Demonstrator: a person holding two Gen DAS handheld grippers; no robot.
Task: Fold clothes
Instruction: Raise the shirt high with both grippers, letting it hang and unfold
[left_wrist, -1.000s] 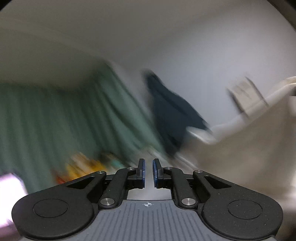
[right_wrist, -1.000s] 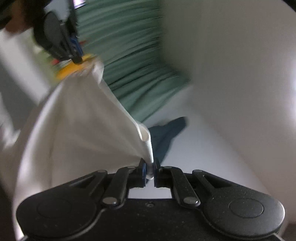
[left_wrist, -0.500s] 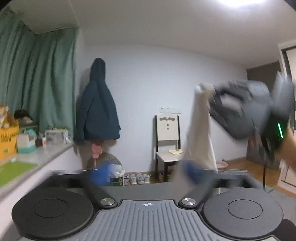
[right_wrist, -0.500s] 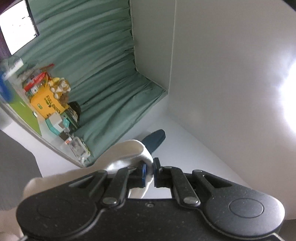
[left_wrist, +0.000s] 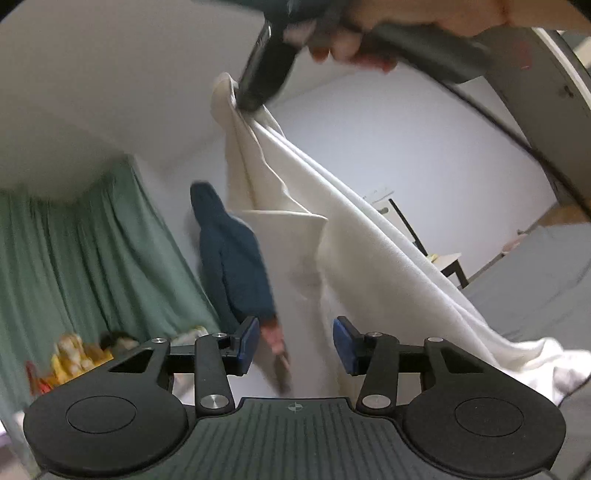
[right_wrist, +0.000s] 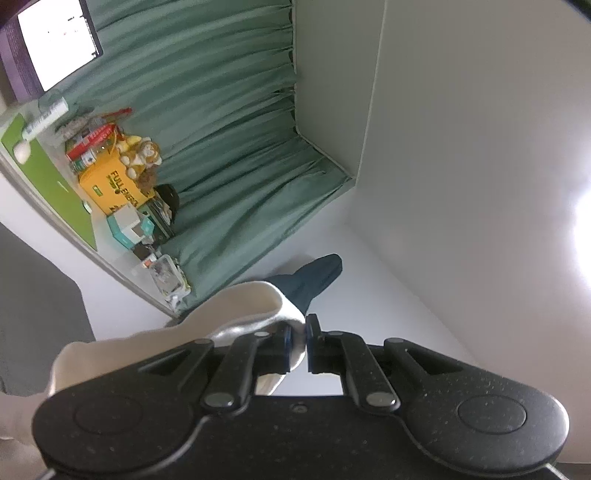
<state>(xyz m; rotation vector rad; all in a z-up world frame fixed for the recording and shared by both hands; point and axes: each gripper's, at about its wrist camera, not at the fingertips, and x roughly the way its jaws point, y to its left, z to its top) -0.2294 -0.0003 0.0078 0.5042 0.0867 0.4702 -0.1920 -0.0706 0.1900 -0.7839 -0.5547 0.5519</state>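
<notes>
— What surrounds the white garment (left_wrist: 354, 236)?
— Green curtain (right_wrist: 229, 122), a hanging dark jacket (left_wrist: 231, 258), blurred. The right gripper (right_wrist: 297, 341) pinches its corner aloft.
— And the left gripper (left_wrist: 295, 345)?
— Half-open, just been closing; the cloth seems behind, untouched.

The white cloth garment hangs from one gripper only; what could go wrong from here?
1. The right gripper pinches only a small bunched edge of the white cloth garment, so the hanging weight might pull it free.
2. The left gripper has just been closing with garment fabric between its blue pads, not yet pressed. It may catch a loose middle fold rather than a corner, giving a crooked fold.
</notes>
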